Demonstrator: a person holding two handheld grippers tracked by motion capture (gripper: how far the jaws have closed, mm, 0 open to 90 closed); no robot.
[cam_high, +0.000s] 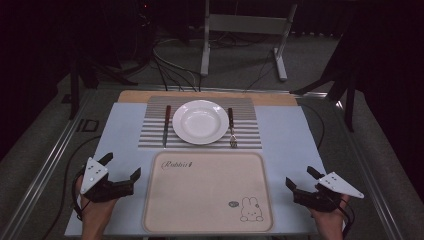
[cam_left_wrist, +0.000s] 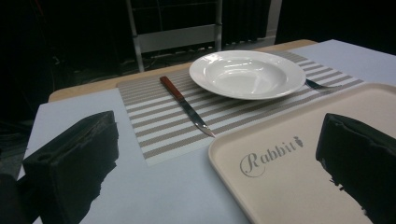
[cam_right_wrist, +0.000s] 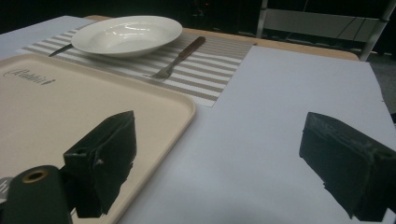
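High view: pale blue surface with a striped placemat at the far middle. White plate sits centred on the mat, empty. Knife lies on the mat just left of the plate, dark handle away from the person, blade toward them. Fork lies just right of the plate, handle far, tines near. Beige tray sits nearer the person, just below the mat, empty, with script lettering at its top left and a rabbit print at its lower right. Left tool is held low at the tray's left edge, jaws spread, nothing between them. Right tool is at the tray's right side, jaws spread, empty too. A hand grips the left tool from the bottom edge.

Left gripper view: two black jaws wide apart, left tool empty. Tray corner under the right jaw, bare surface under the left. Knife on the mat, plate beyond, fork tip just showing behind the plate.

Right gripper view: right tool jaws wide apart, empty. Left jaw over the tray edge, right jaw over the surface. Fork on the mat beside the plate.
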